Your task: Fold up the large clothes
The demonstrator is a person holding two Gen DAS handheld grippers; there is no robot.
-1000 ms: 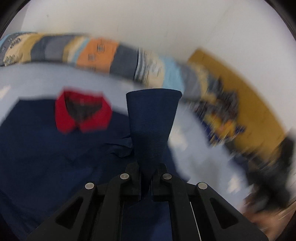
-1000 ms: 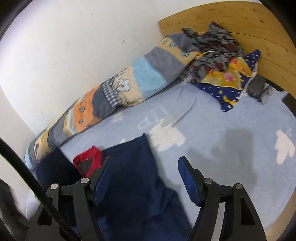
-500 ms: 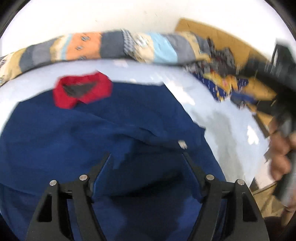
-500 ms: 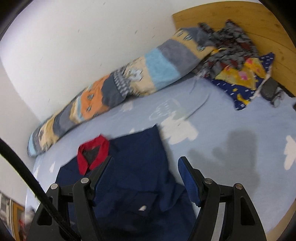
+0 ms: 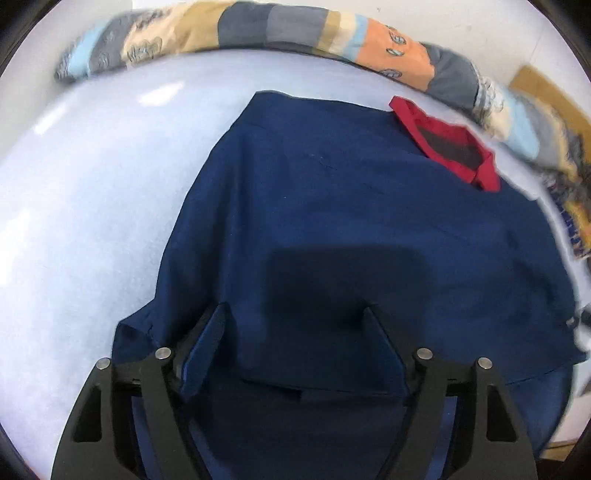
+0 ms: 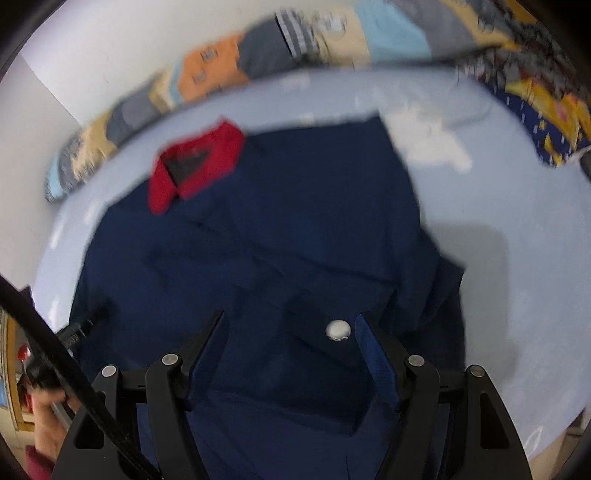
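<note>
Pale blue bedding (image 5: pixel 92 206) carries the navy shirt (image 5: pixel 351 221), spread flat near the patchwork bolster (image 5: pixel 280 29). A second ago the left tool (image 5: pixel 295 345) pinched a sleeve — now its jaws stand apart, empty, so that fold is laid. The right tool (image 6: pixel 290 349) hangs open too, over a snap button (image 6: pixel 338 329). Shirt's long axis runs away from both tools, red collar (image 5: pixel 450 147) at the far end.

A: What is being hidden or cut off?
B: The navy shirt's (image 5: pixel 351 221) lower part is being covered by both grippers' black frames and cut by the bottom edges.
A: And blurred?
B: The patchwork bolster (image 6: pixel 221 62) is being smeared; its prints are not being made out.
</note>
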